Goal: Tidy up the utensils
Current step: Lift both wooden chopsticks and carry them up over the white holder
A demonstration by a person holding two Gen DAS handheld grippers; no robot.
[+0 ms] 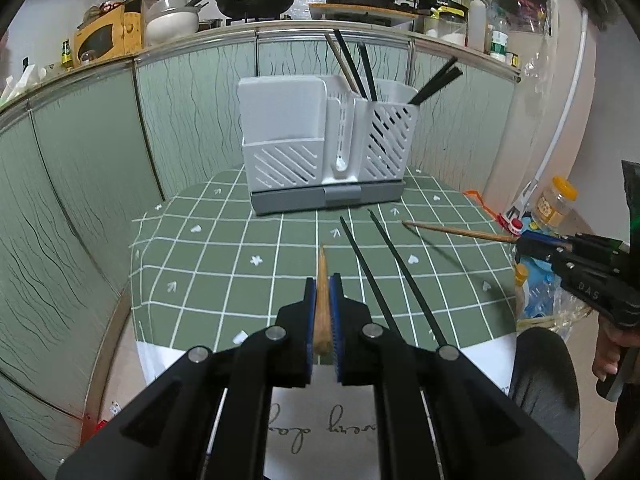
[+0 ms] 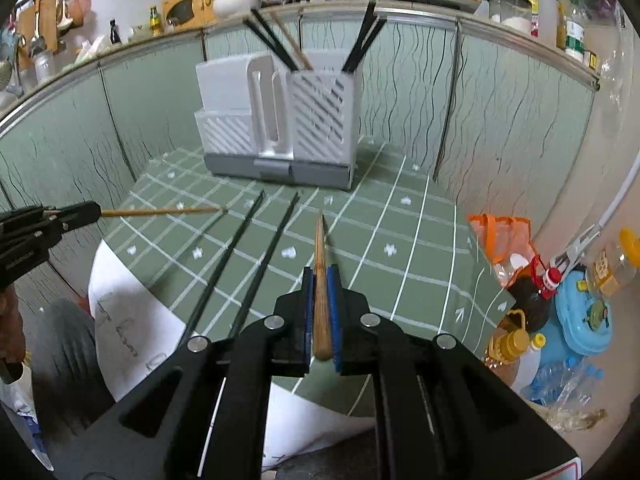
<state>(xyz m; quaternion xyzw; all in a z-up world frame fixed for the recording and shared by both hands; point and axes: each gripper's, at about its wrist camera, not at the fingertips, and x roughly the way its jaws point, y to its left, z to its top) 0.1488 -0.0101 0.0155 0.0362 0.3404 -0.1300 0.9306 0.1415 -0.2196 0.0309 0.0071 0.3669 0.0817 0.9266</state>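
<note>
Wooden chopsticks (image 1: 322, 300) (image 2: 322, 292) sit clamped in each tool (image 1: 323, 286) (image 2: 321, 278), tips forward.

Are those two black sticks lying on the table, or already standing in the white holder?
Lying flat. The two black chopsticks rest side by side on the green checked tablecloth, in front of the white holder, outside it.

Right tongs (image 2: 321, 276) clamped a wooden chopstick (image 2: 321, 280), its tip aimed at the white utensil holder (image 2: 280, 120). Left tongs (image 2: 86, 212) gripped another wooden one (image 2: 160, 211). Two black chopsticks (image 2: 256, 264) lay on the tabletop (image 2: 420, 240).
</note>
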